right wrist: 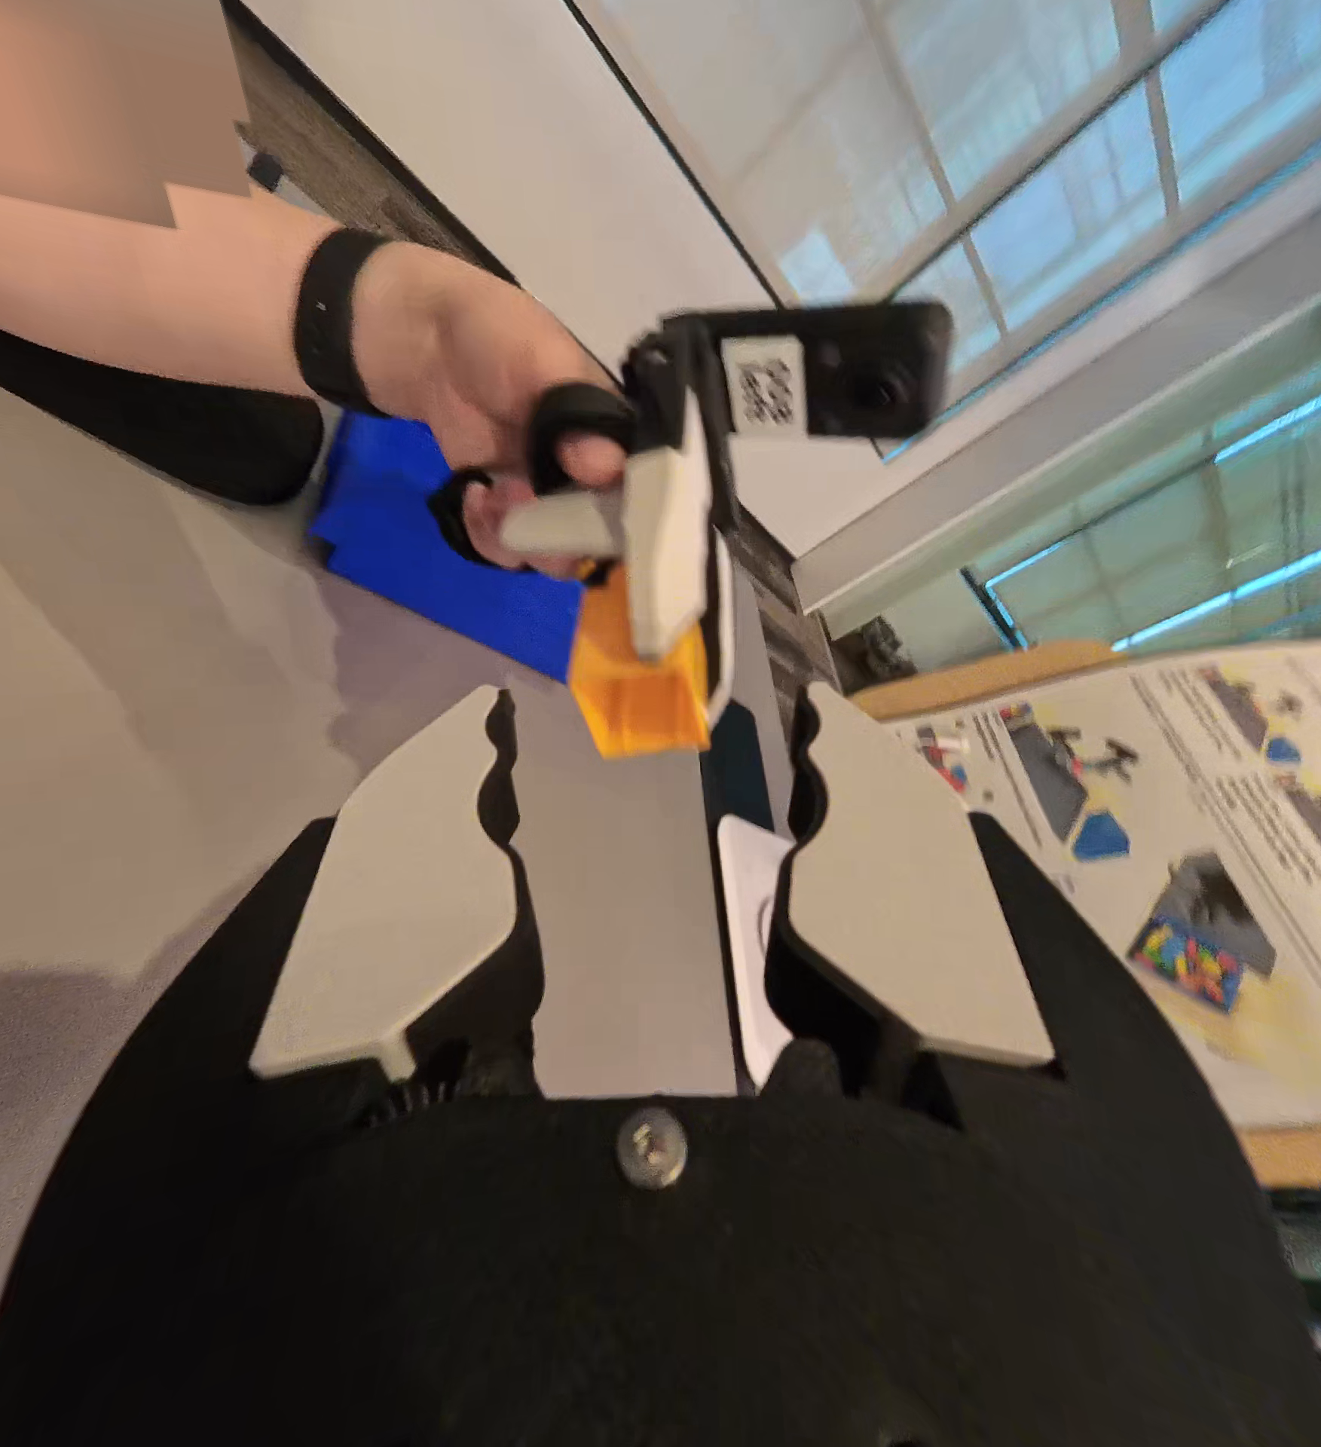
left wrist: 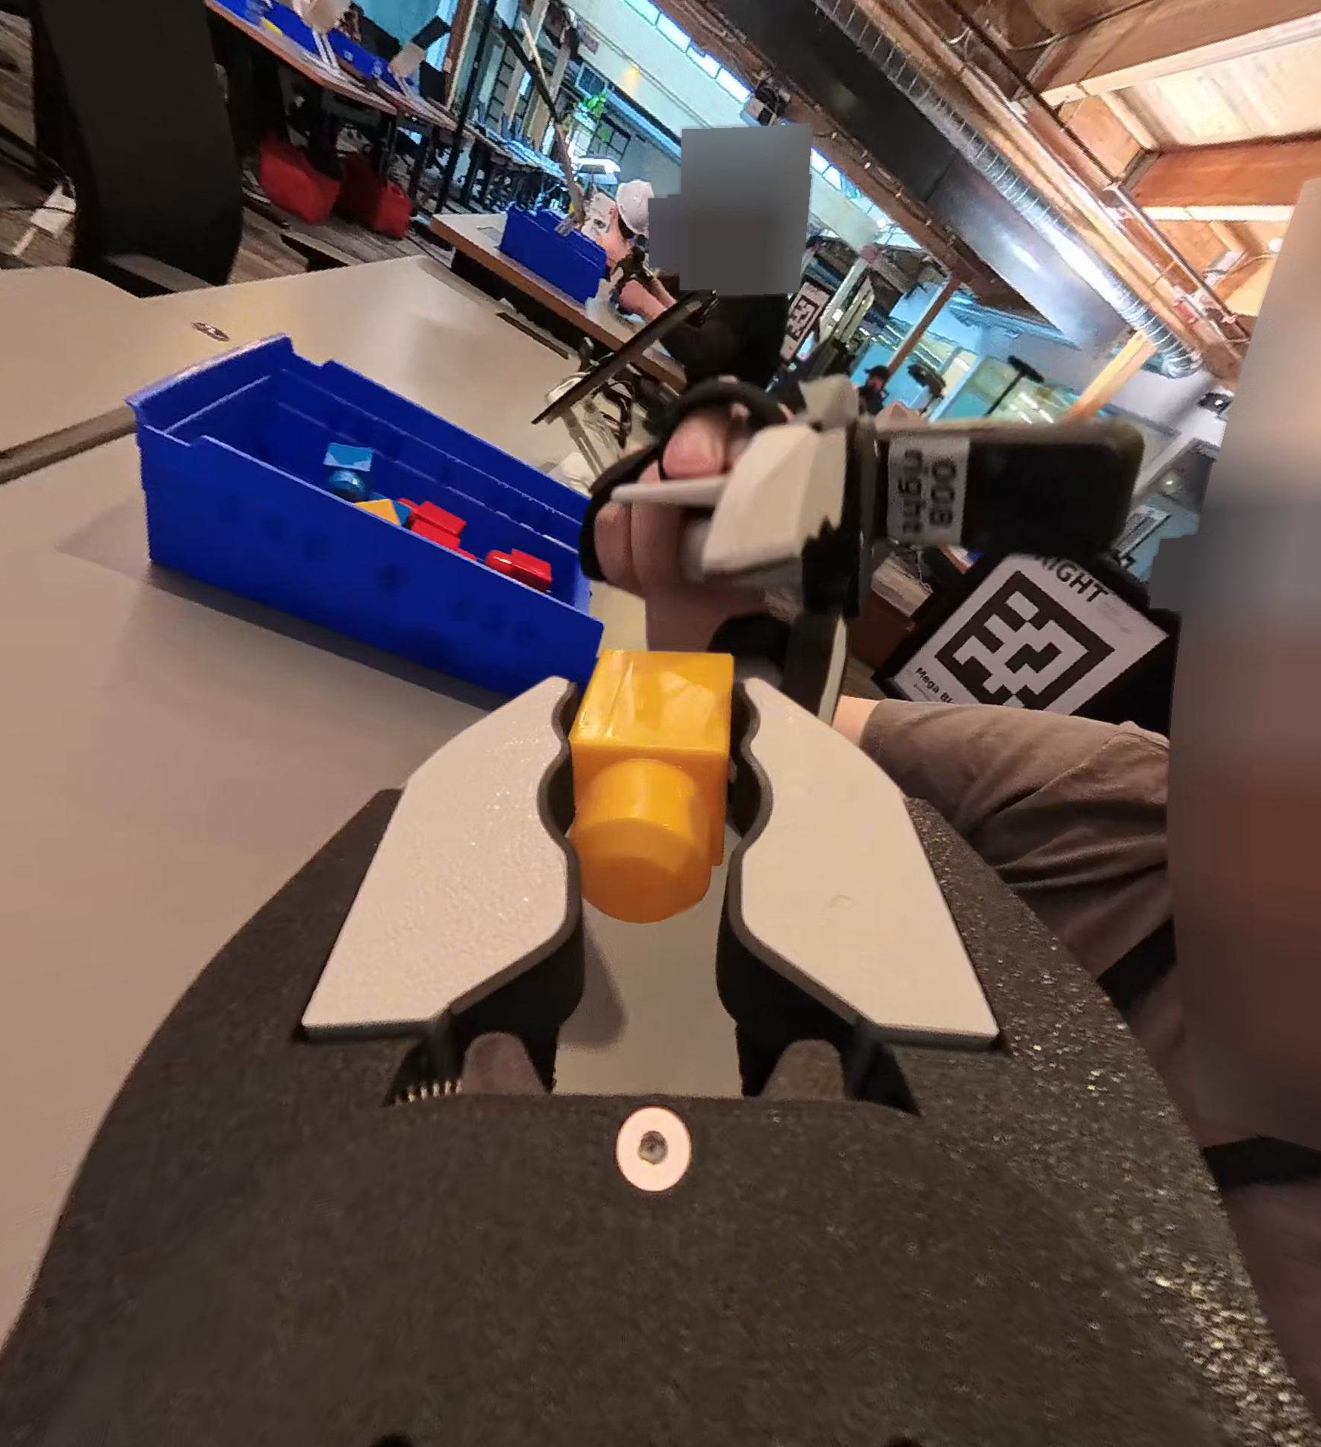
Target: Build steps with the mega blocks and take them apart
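A wide grey table (left wrist: pixel 132 744) fills the foreground of a large workshop room with exposed wooden ceiling beams and metal ducts overhead. Further back stand more long tables, some carrying blue bins, with red boxes on the floor beneath them. In the right wrist view the camera is steeply tilted, showing window panes and a printed instruction sheet (right wrist: pixel 1189 861) lying at the table's right edge.

Several patches are blurred over, hiding people in the background and the person on the right of the left wrist view; only a brown sleeve (left wrist: pixel 1033 799) shows clearly. A black-and-white patterned marker card (left wrist: pixel 1025 634) is partly cut off behind the gripper. The right wrist view is smeared, so fine detail is hard to read.

A blue plastic bin (left wrist: pixel 375 564) sits on the table, holding a loose scatter of red, blue and yellow blocks (left wrist: pixel 438 513) towards its near end. Exact shapes and counts are hard to make out.

The left gripper (left wrist: pixel 653 709) has its jaws closed around an orange mega block (left wrist: pixel 653 752), held above the table with its round stud pointing back toward the camera. The right gripper (right wrist: pixel 649 705) is held in a hand (left wrist: pixel 641 532), its jaws spread apart and empty, pointed at the block from just beside it.
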A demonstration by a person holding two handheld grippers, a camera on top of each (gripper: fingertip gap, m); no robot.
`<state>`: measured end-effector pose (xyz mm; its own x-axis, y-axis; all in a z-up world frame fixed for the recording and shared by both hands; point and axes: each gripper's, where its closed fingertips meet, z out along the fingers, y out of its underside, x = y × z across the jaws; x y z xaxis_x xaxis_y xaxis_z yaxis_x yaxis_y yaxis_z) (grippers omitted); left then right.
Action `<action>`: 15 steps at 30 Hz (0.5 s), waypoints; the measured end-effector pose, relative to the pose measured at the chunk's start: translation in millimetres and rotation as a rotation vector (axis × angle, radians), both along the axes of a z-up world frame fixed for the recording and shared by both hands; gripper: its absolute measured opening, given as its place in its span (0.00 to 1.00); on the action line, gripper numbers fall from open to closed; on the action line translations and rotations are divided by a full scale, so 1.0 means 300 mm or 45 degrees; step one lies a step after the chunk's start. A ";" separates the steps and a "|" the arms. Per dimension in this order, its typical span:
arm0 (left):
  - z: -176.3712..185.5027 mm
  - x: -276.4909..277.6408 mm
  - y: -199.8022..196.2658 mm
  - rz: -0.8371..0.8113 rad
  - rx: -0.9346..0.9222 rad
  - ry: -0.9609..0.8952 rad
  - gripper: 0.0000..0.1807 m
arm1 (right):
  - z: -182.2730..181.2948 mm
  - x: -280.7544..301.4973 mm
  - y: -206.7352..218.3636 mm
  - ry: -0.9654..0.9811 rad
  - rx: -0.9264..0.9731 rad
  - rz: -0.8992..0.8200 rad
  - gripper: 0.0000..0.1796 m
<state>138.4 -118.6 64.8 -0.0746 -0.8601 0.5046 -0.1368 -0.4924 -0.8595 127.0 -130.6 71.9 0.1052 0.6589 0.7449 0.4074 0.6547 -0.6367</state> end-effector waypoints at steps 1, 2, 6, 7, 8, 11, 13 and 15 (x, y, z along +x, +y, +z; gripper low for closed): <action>-0.001 0.007 -0.007 -0.010 -0.003 0.001 0.20 | -0.006 -0.028 -0.005 0.007 0.050 -0.011 0.38; 0.000 0.013 -0.016 -0.026 -0.001 0.001 0.20 | -0.009 -0.045 0.003 0.017 0.094 -0.044 0.38; 0.027 0.026 -0.043 -0.054 0.026 -0.050 0.20 | -0.026 -0.046 0.030 0.004 0.169 -0.100 0.21; 0.031 0.022 -0.045 -0.055 0.045 -0.035 0.21 | -0.016 -0.037 0.026 0.008 0.170 -0.092 0.20; 0.031 0.009 -0.042 -0.047 0.086 0.005 0.24 | -0.005 -0.018 0.030 -0.007 0.155 -0.102 0.20; 0.069 -0.083 0.011 0.114 0.295 0.074 0.28 | 0.072 0.135 0.101 -0.024 0.179 -0.257 0.21; 0.096 -0.187 0.086 0.333 0.453 0.172 0.30 | 0.101 0.327 0.201 -0.027 -0.002 -0.469 0.21; 0.102 -0.313 0.148 0.534 0.578 0.322 0.32 | 0.037 0.550 0.283 -0.048 -0.404 -0.665 0.20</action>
